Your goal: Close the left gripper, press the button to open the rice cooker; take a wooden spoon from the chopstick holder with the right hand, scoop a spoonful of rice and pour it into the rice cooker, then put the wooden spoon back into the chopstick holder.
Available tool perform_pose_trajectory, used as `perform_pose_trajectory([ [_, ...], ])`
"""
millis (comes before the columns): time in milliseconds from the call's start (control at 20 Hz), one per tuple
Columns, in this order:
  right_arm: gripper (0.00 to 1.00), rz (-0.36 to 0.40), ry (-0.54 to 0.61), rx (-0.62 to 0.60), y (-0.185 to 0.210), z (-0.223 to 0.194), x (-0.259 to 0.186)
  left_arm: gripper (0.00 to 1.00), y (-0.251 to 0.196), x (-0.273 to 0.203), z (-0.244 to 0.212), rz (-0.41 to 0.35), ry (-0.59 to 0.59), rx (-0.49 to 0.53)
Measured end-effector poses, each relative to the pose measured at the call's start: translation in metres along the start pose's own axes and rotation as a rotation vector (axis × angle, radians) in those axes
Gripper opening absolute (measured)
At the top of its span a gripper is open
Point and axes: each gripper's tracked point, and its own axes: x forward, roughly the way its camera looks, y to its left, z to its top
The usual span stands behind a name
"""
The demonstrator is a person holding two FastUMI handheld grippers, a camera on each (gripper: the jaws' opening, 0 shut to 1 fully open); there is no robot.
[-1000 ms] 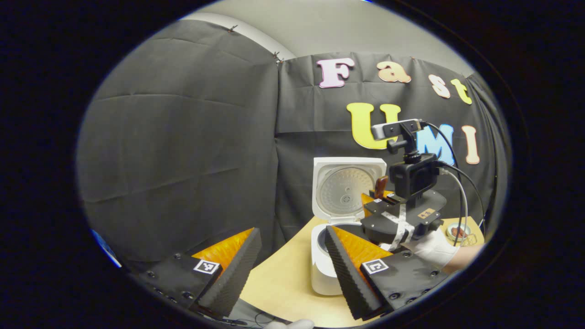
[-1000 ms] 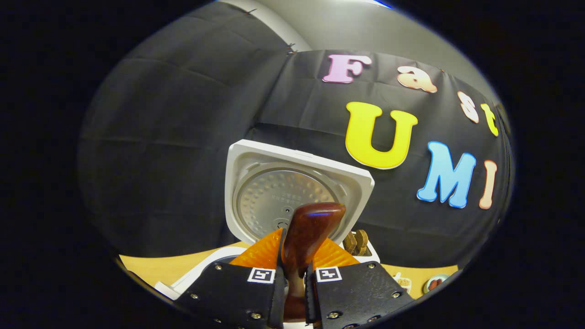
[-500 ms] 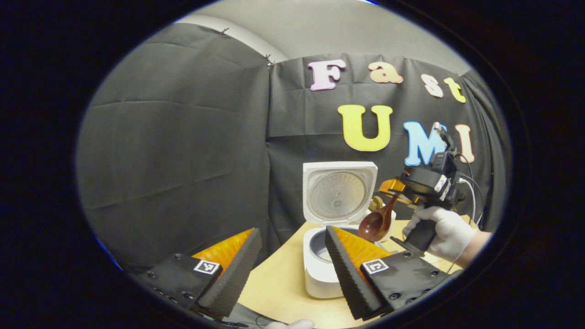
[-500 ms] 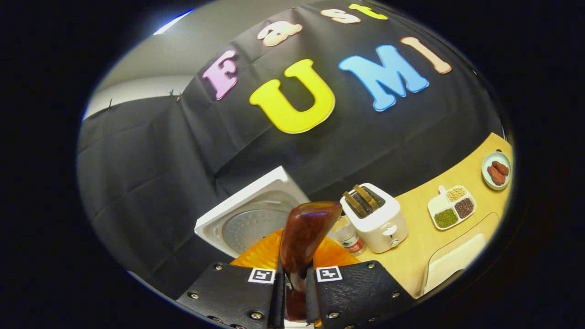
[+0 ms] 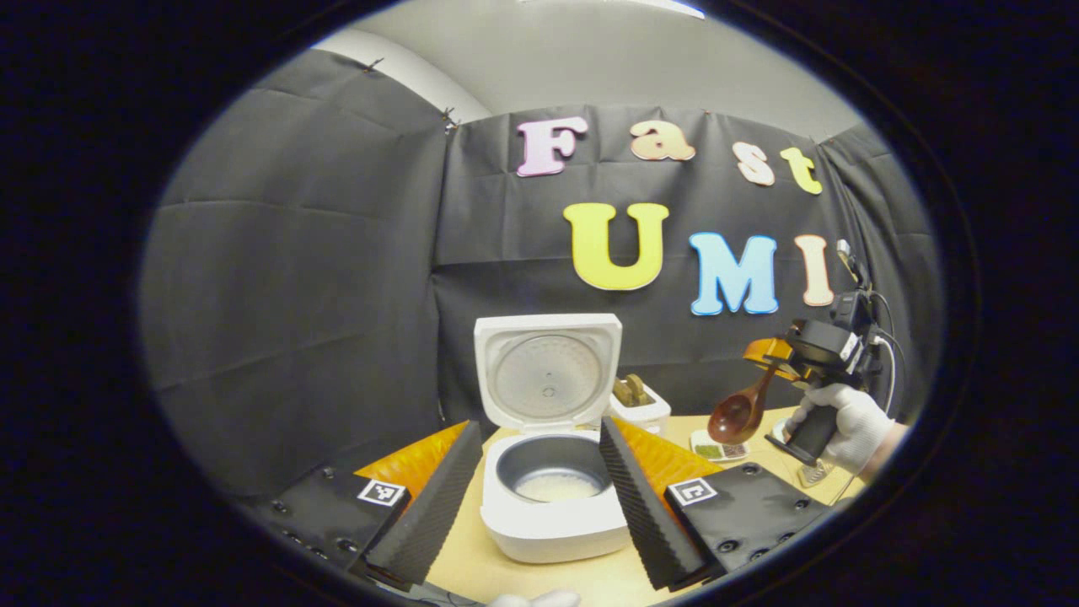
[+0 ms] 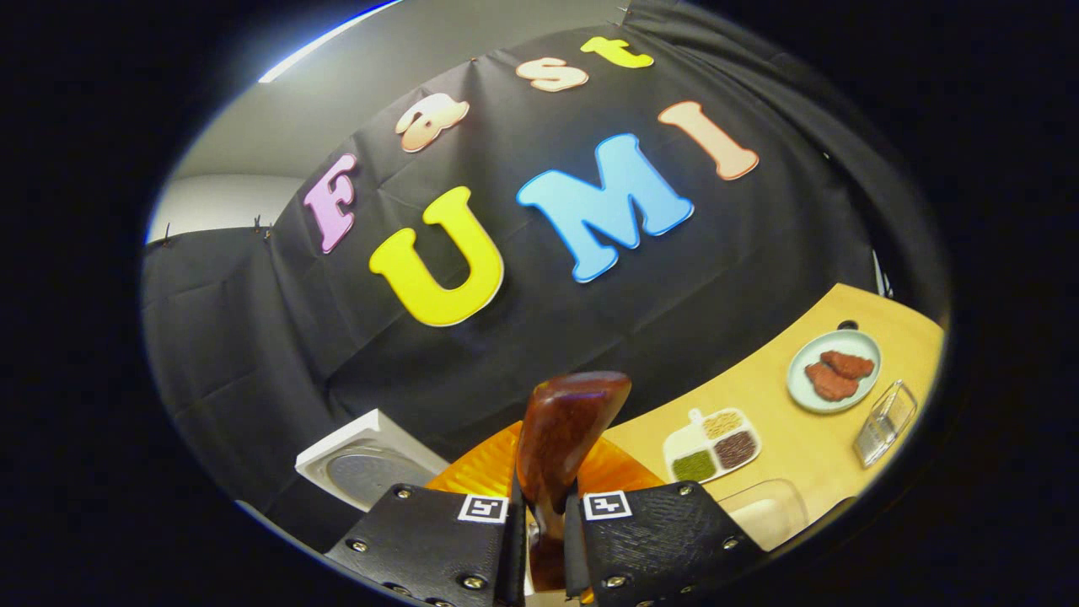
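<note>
The rice cooker (image 5: pixel 552 472) is seen on the bench (image 5: pixel 590 582) with its lid raised upright behind the pot, so the opening step is judged done. A pale layer of rice (image 5: pixel 556 486) lies at the bottom of the inner pot, which suggests the spoonful has been poured.

The left gripper (image 5: pixel 531 485) is held low in front of the cooker, jaws spread wide to either side of the pot and holding nothing; it is probably parked there to stay out of the way.

The wooden spoon (image 5: pixel 740 410) is clamped by its handle between the nearly closed jaws of the right gripper (image 6: pixel 539 527). In the left gripper view the spoon hangs bowl-down and tilted, well to the right of the cooker, above the sectioned dish (image 5: pixel 716 447). No rice can be made out in the bowl.

The gloved hand (image 5: pixel 843 417) grips the right tool's handle from below, with the tool rolled sideways, as the slanted bench in the right gripper view shows.

A wire holder (image 6: pixel 883 421) stands beside the plate (image 6: pixel 834 371); it is judged, not confirmed, to be the chopstick holder awaiting the spoon's return.
</note>
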Motion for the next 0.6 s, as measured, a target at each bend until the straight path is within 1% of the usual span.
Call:
perform_pose_trajectory([
  [150, 0.18, -0.084, -0.041, -0.007, -0.075, 0.038, -0.016, 0.95, -0.038, 0.001, 0.004, -0.038, -0.005, 0.013],
  [300, 0.18, -0.168, -0.074, -0.023, -0.152, 0.067, -0.032, 0.95, -0.073, -0.002, 0.007, -0.057, -0.001, 0.02],
  [500, 0.18, -0.255, -0.085, -0.018, -0.243, 0.089, -0.046, 0.94, -0.114, -0.009, 0.004, -0.062, 0.015, 0.028],
  [600, 0.18, -0.279, -0.08, -0.011, -0.274, 0.092, -0.042, 0.96, -0.132, -0.009, 0.006, -0.056, 0.022, 0.03],
])
